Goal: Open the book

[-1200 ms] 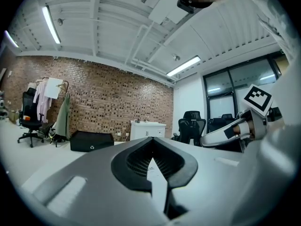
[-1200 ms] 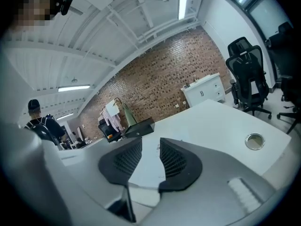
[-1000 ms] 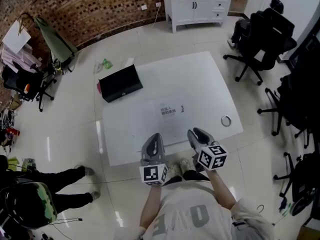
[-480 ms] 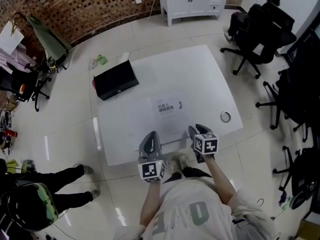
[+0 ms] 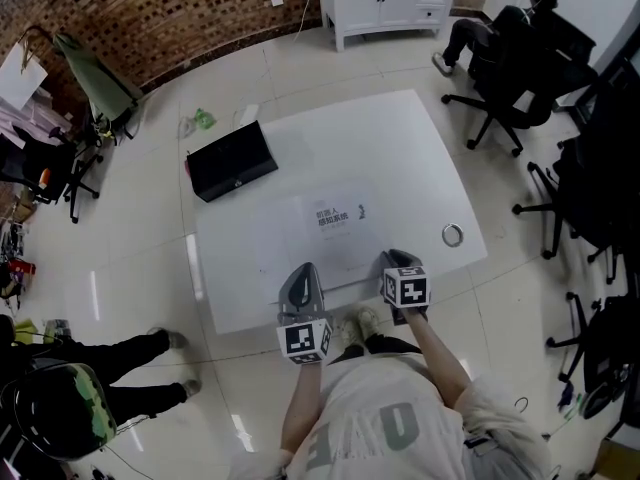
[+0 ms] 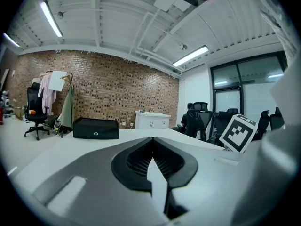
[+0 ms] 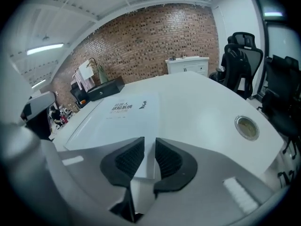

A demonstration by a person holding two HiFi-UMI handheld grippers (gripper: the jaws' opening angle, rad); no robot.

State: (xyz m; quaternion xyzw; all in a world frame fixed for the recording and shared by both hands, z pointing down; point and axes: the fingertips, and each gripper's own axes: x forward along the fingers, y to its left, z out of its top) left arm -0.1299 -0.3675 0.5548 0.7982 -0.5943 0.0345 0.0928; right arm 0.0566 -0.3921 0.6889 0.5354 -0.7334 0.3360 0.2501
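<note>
- Fingers (image 6: 136, 161) of the left gripper (image 5: 303, 276) are pressed fully together, with nothing between them.
- Fingers (image 7: 129, 159) of the right gripper (image 7: 149, 144) stand a narrow gap apart (they have just been closing); only bare counter shows through the gap, and they grip nothing.
- Both grippers sit over the near edge of the white counter (image 5: 400, 158), side by side and apart from each other. The left one points nearly level across the top; the right one is tipped down toward the surface.
- The book (image 5: 335, 223) lies flat and shut on the near middle of the counter, white cover up with dark print on it. It is ahead of both grippers, roughly between their lines, and neither touches it.
- A black case (image 5: 232, 161) rests on the far left corner of the counter, well apart from the book.
- A small round item (image 5: 452, 235) lies near the right edge of the counter, to the right of the book (its make cannot be told).
- Surroundings: a white cabinet (image 5: 390, 3) against the brick wall (image 5: 150, 18), and black office chairs (image 5: 520, 78) to the right of the counter.
</note>
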